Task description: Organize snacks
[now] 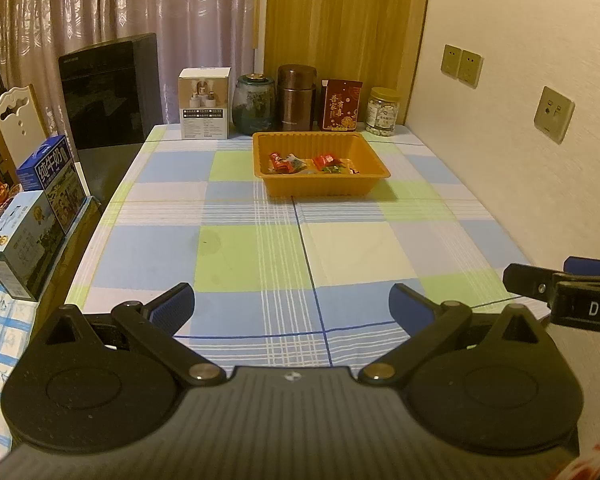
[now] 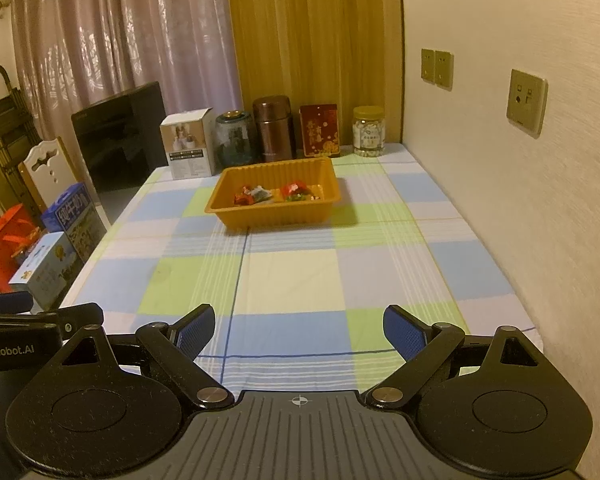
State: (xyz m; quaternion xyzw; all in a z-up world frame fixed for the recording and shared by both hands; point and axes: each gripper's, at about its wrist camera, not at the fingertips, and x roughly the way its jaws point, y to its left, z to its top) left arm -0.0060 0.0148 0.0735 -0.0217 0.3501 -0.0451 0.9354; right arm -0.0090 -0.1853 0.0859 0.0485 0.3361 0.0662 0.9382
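An orange plastic tray (image 1: 374, 162) (image 2: 224, 208) stands on the far half of the checked tablecloth. Inside it lie several wrapped snacks (image 1: 312, 163) (image 2: 278, 194) in red, green and white wrappers. My left gripper (image 1: 292, 306) hovers open over the near edge of the table, nothing between its blue pads. My right gripper (image 2: 299, 330) is open too, also at the near edge, with nothing between its fingers. In the left wrist view the right gripper's side (image 1: 564, 284) shows at the far right. Both grippers are well short of the tray.
Behind the tray stands a row: a white box (image 1: 205, 103), a glass jar (image 1: 254, 104), a brown canister (image 1: 296, 98), a red packet (image 1: 340, 105), a jar of white pieces (image 1: 383, 112). Milk cartons (image 1: 40, 208) stand left of the table. A wall (image 1: 520, 120) runs along the right.
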